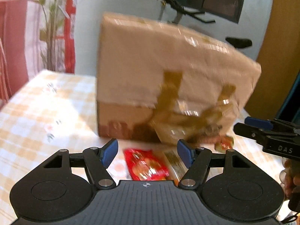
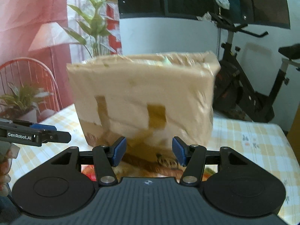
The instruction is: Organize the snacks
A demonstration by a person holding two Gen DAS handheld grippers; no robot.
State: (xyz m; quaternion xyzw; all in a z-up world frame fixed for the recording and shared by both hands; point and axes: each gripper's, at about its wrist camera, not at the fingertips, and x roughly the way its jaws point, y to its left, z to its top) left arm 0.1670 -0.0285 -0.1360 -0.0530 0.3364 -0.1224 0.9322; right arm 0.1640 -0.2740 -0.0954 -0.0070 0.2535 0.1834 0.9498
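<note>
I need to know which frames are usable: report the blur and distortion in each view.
Left wrist view: the cardboard box and red snack packet are motion-smeared, while the left claw is sharp; fisheye bends the table edge. Right wrist view: box blurred, right claw crisp.

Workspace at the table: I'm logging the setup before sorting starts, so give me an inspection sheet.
Surface: table under a yellow-and-white checked cloth.
Job's things: taped cardboard box standing on the table; red snack packet and a gold-striped packet lying in front of it; a small red-and-gold packet at the box's right corner.
Clutter: nothing seen beyond the snacks.
Grippers: left gripper open, nothing between its fingers, above the red packet; right gripper open, empty, facing the box.
Cables: nothing seen.
Surroundings: exercise bike, leafy plant, lamp, red wire chair, pink curtain.
</note>
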